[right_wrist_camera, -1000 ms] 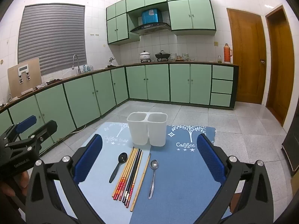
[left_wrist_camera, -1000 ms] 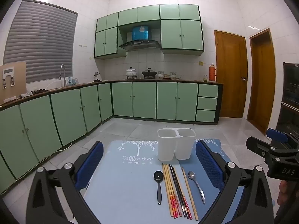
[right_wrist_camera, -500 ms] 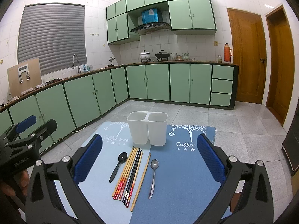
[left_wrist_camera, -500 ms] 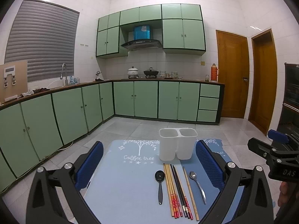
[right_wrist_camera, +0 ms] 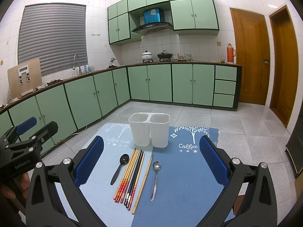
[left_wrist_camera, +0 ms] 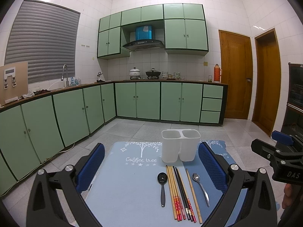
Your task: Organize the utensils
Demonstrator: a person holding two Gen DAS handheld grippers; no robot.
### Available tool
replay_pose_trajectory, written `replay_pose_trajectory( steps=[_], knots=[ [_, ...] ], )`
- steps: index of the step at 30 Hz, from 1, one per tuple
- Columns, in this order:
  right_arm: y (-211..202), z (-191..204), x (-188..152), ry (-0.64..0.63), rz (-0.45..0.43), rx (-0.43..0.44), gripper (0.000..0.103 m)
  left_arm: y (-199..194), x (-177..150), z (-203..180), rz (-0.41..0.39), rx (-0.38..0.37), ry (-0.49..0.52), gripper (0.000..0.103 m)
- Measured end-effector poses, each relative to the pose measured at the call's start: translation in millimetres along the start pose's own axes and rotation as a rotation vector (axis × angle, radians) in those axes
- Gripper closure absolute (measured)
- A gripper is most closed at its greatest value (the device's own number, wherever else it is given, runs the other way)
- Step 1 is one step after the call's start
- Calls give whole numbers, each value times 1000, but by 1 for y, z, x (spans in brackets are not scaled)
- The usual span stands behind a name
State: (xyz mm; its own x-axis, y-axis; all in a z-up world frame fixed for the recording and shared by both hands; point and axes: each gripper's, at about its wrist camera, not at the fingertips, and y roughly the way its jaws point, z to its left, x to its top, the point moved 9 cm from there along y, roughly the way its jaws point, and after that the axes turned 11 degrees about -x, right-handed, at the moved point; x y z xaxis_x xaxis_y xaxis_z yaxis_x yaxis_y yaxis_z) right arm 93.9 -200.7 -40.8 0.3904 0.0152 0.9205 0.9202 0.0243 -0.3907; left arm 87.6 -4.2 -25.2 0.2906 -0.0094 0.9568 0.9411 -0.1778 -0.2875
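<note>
A white two-compartment utensil holder (left_wrist_camera: 180, 145) (right_wrist_camera: 149, 132) stands upright on a blue mat (left_wrist_camera: 125, 185) (right_wrist_camera: 181, 177). In front of it lie a black spoon (left_wrist_camera: 162, 187) (right_wrist_camera: 119, 168), a bundle of several chopsticks (left_wrist_camera: 178, 191) (right_wrist_camera: 132, 174), one single wooden chopstick (left_wrist_camera: 193, 193) (right_wrist_camera: 144, 181) and a steel spoon (left_wrist_camera: 201, 189) (right_wrist_camera: 155, 179). My left gripper (left_wrist_camera: 151, 168) is open and empty above the mat's near left. My right gripper (right_wrist_camera: 151, 160) is open and empty, above the utensils.
The mat covers a small table, with tiled floor (right_wrist_camera: 246, 132) all around. Green cabinets (left_wrist_camera: 75, 113) run along the left and back walls. Wooden doors (left_wrist_camera: 234, 75) stand at the right. A dark cabinet (left_wrist_camera: 293, 102) is at the far right.
Both grippers have drifted only slightly; the holder and utensils sit marginally higher in the left wrist view. Nothing was grasped or moved.
</note>
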Motion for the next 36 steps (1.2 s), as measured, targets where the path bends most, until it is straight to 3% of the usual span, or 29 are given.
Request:
replay_pose_trajectory(
  steps=[36],
  knots=[
    [-1,-2,-1,1,4,-1,5,0,2,1,1,3,2,6]
  ],
)
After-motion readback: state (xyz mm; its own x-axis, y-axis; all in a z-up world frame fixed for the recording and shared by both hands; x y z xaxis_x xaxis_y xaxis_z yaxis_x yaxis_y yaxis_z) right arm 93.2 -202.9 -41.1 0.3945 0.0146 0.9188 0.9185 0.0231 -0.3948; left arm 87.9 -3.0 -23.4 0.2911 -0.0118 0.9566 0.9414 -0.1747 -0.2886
